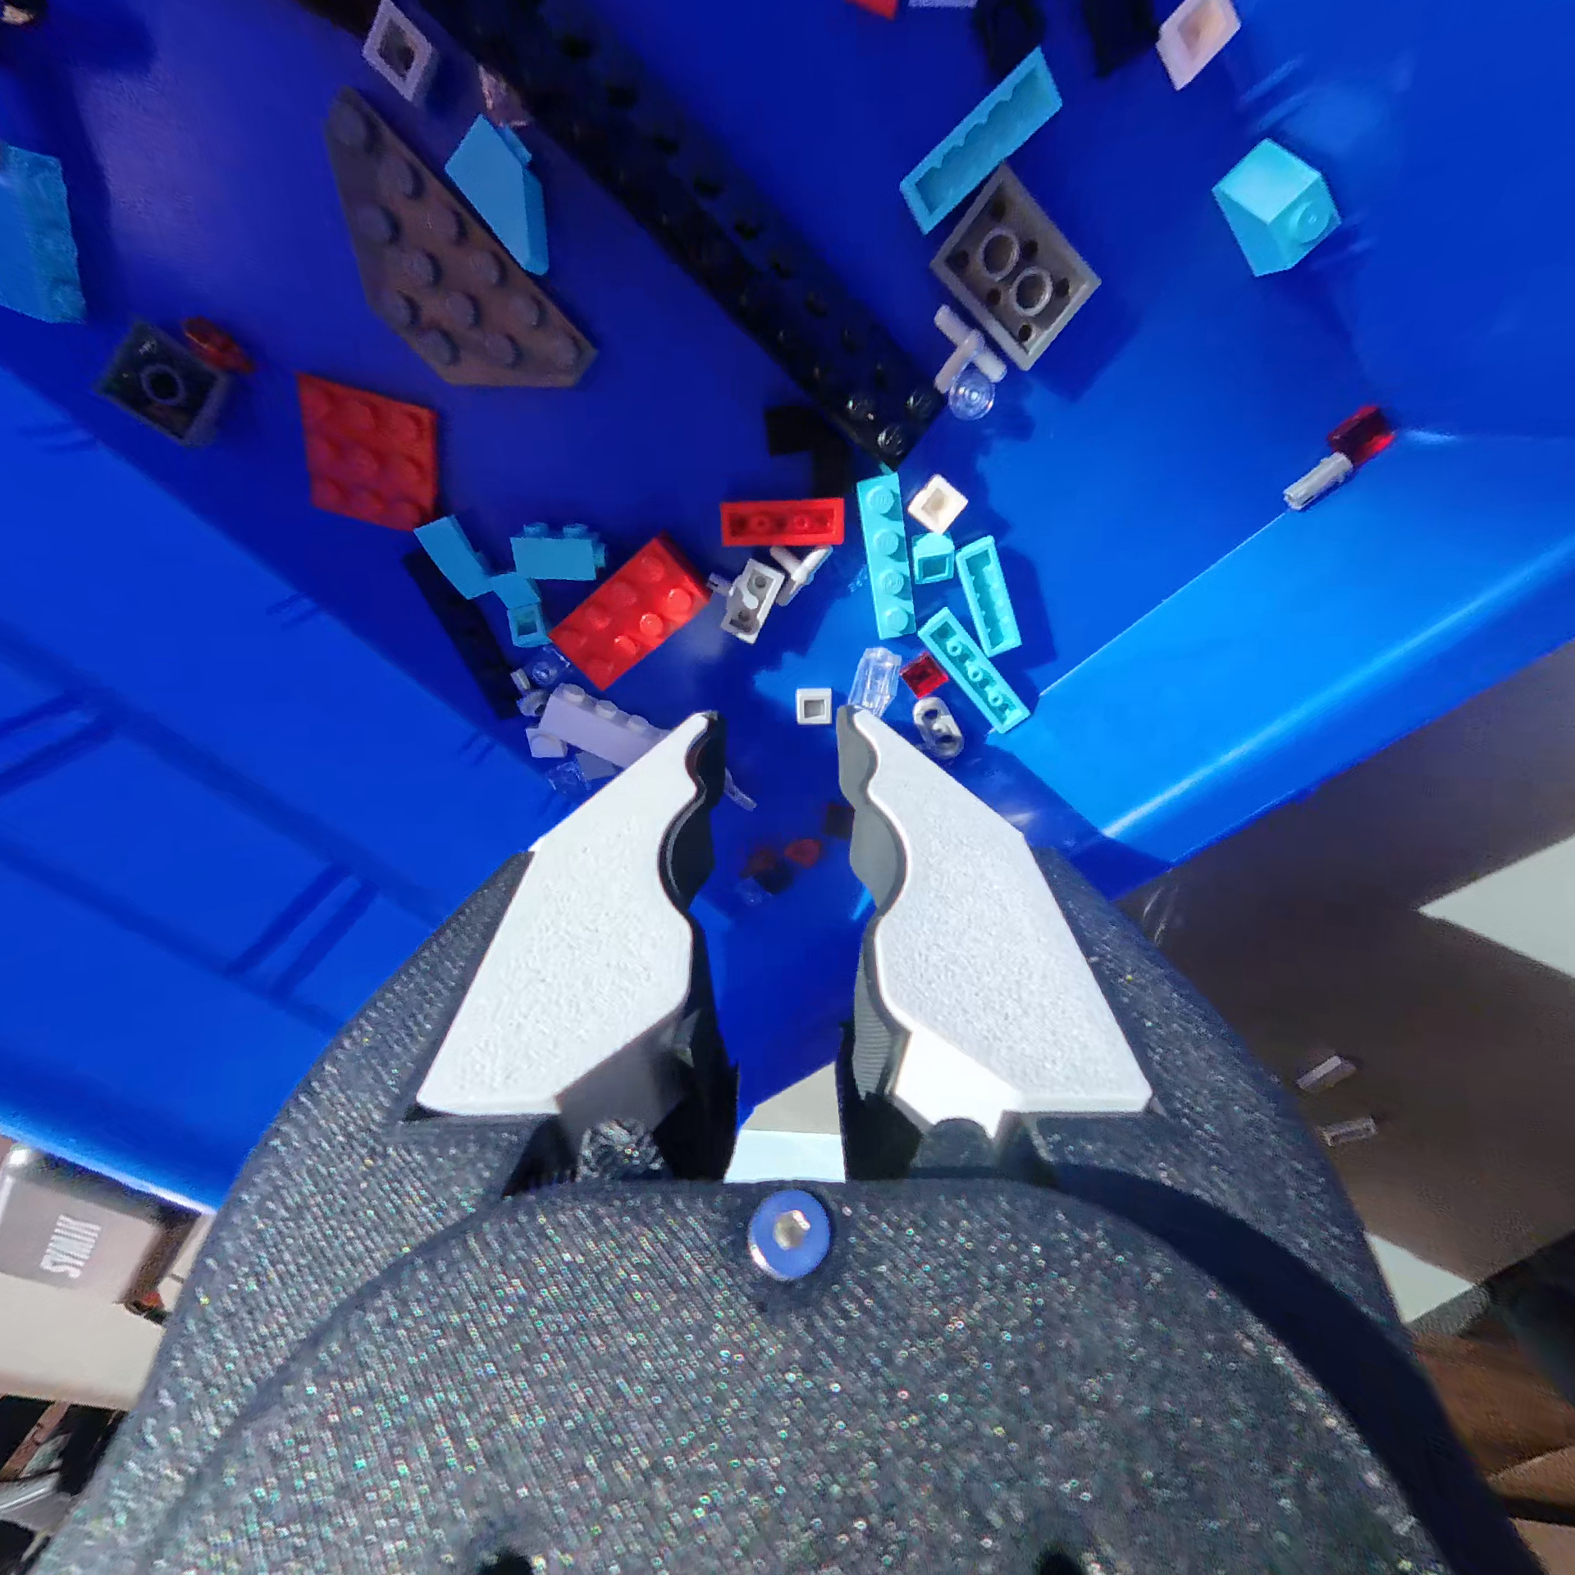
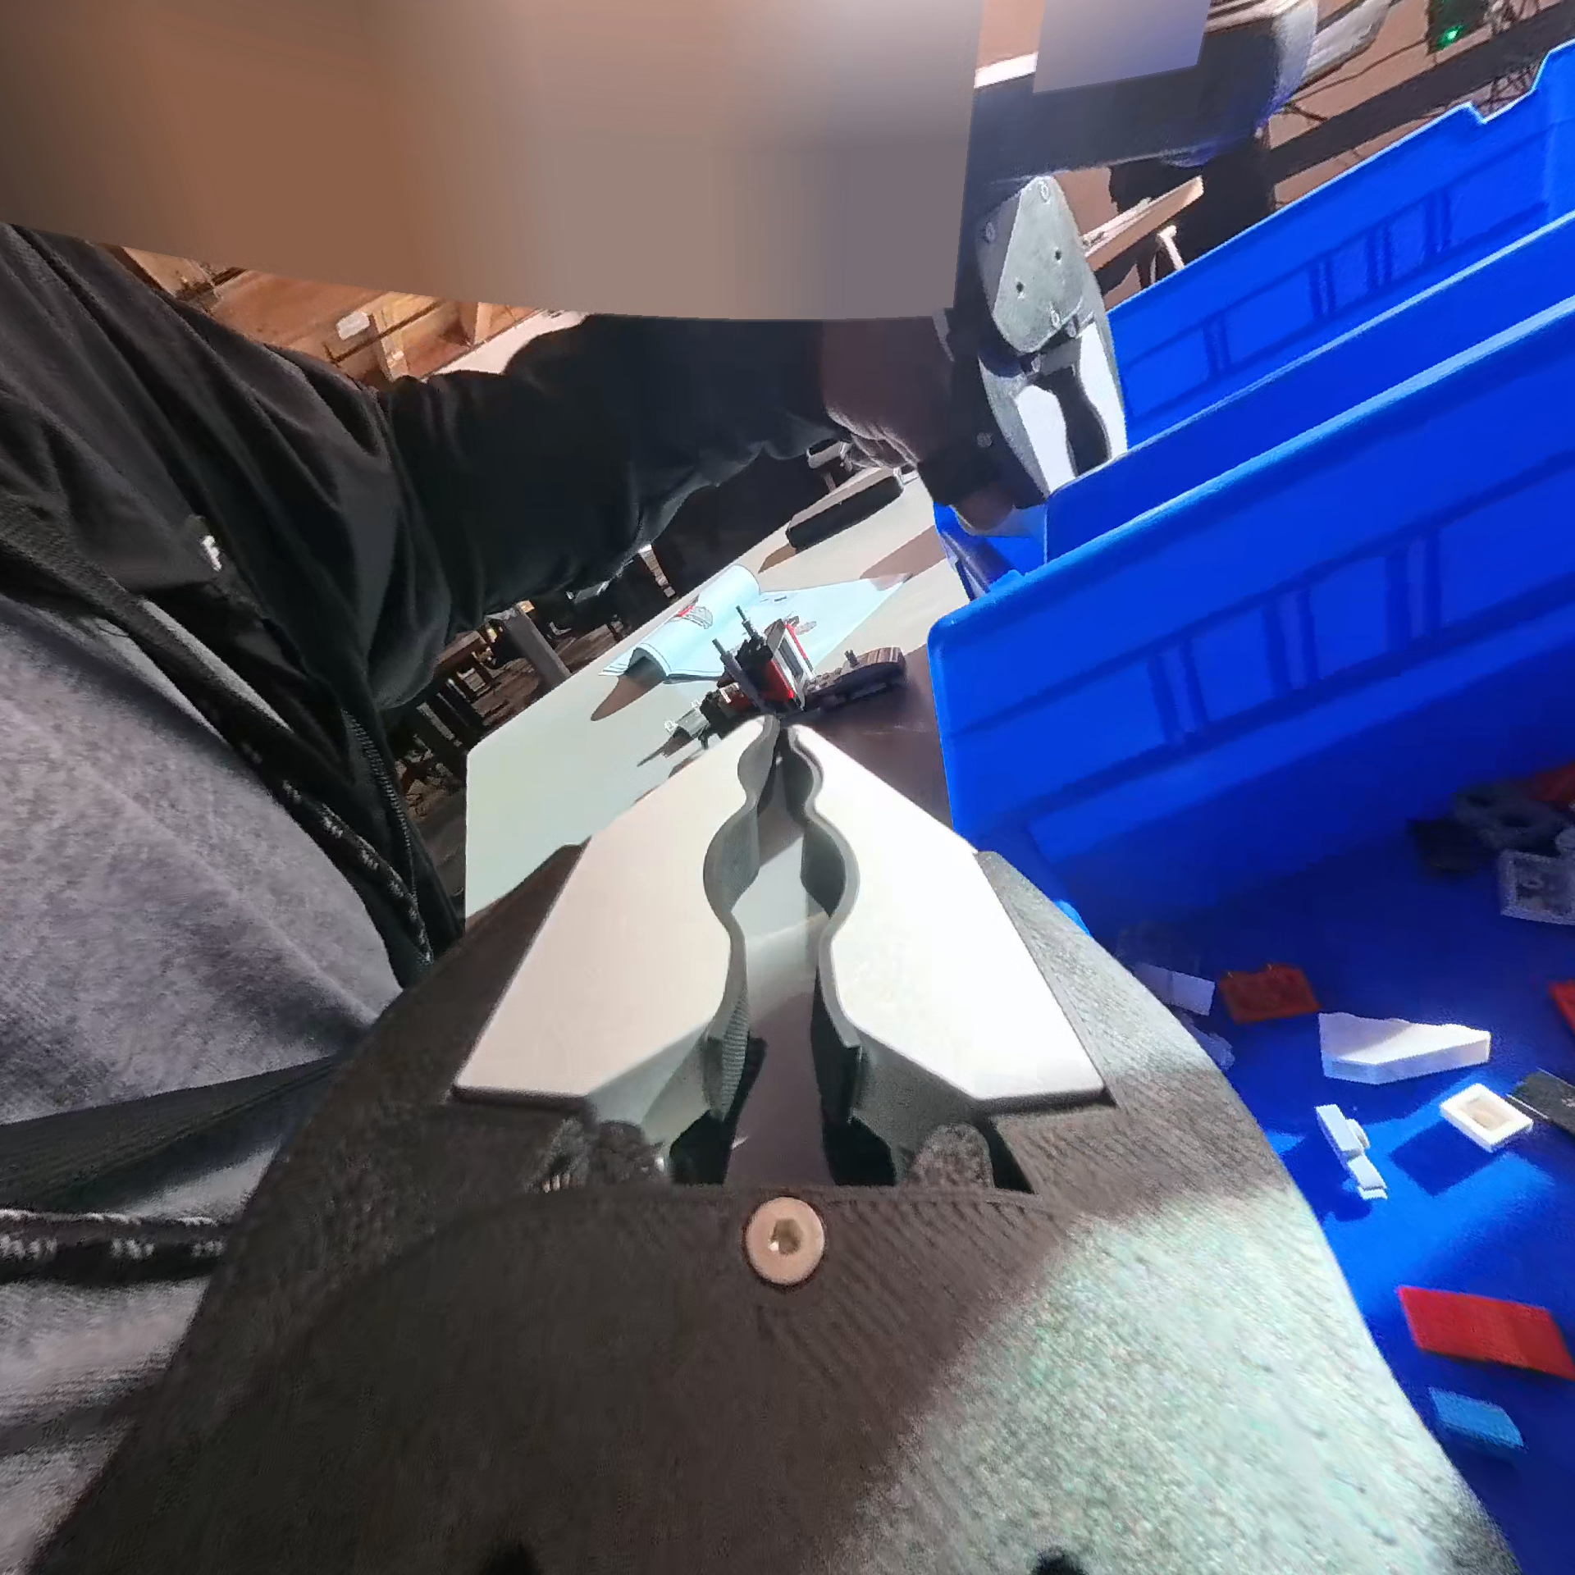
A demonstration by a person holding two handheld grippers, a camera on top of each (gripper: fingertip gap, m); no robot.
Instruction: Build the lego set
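Right, my left gripper [image 1: 780, 724] gapes w/ nothing held, hovering over the blue bin [image 1: 1236, 588]. Tiny white square piece [image 1: 813, 706] sits just past my tips, clear stud [image 1: 874, 680] beside the right one: go slow, straddle only one. Right gripper [image 2: 780, 731] pinched together, empty afaict, part-built model [image 2: 767, 669] just beyond

I see a bright blue bin [image 1: 1278, 597] holding loose bricks: a red plate [image 1: 368, 454] at left of the frame, a red brick [image 1: 632, 610] near centre, turquoise strips [image 1: 886, 554] to its right, a long black beam [image 1: 724, 247] across the top, and a grey wedge plate [image 1: 452, 264] at upper left. My left gripper [image 1: 780, 724] has pale grey fingers [image 1: 597, 920] on a dark, glittery speckled body. In the right wrist view, my right gripper [image 2: 780, 729] shows light grey fingers [image 2: 622, 937] on a black ribbed body, with a white wedge piece [image 2: 1398, 1050] at right on blue.
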